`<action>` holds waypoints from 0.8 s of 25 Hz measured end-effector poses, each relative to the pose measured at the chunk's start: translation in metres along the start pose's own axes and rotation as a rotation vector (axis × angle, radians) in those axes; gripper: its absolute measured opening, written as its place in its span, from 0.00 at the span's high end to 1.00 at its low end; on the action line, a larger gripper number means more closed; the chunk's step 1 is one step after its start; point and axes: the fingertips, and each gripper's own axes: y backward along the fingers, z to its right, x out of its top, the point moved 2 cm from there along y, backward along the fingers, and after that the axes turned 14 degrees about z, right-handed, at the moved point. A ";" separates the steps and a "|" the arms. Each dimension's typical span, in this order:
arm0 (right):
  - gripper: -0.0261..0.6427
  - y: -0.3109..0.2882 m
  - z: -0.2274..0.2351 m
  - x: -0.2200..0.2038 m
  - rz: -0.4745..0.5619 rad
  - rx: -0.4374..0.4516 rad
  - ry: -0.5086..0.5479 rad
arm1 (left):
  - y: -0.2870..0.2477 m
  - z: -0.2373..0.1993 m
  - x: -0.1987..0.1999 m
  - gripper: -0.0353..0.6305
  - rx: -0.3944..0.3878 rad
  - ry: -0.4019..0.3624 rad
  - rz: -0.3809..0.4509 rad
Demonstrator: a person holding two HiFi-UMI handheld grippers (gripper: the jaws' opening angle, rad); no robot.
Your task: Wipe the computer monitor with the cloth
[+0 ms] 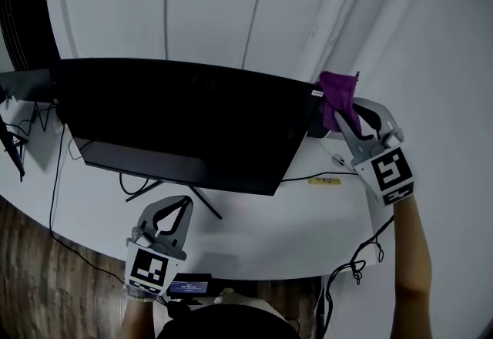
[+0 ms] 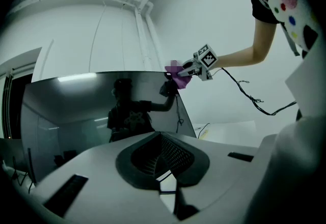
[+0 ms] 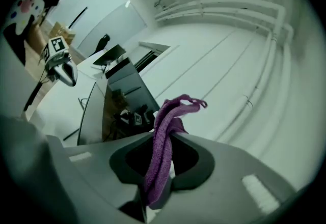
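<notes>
The white desk fills most of the head view, with wood floor peeking out at 8 o'clock. On it stands the computer monitor, a big dark panel running from about 9 o'clock across to 2 o'clock, screen off and only showing reflections in the left gripper view.

The right gripper is up at 2 o'clock, right by the monitor's top corner on that side. Its jaws are pinched down on the cloth, a purple rag that pokes out past the tips and sits against that corner; the right gripper view shows it hanging through the jaws.

The left gripper hangs over the desk at 7 o'clock, in front of the monitor's stand and not touching anything. Its jaws are pressed together with nothing in them.

A black cable trails off the desk edge at 4 o'clock, and a little yellow label lies just under the monitor's lower corner at 3 o'clock.
</notes>
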 end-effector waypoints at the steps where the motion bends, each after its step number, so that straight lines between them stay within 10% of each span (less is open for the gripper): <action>1: 0.84 0.004 -0.009 -0.006 0.007 -0.030 -0.050 | 0.001 0.001 0.000 0.94 -0.001 0.005 0.001; 20: 0.84 0.007 -0.237 -0.039 0.126 0.028 -0.568 | 0.015 -0.001 -0.016 0.94 0.037 0.044 -0.003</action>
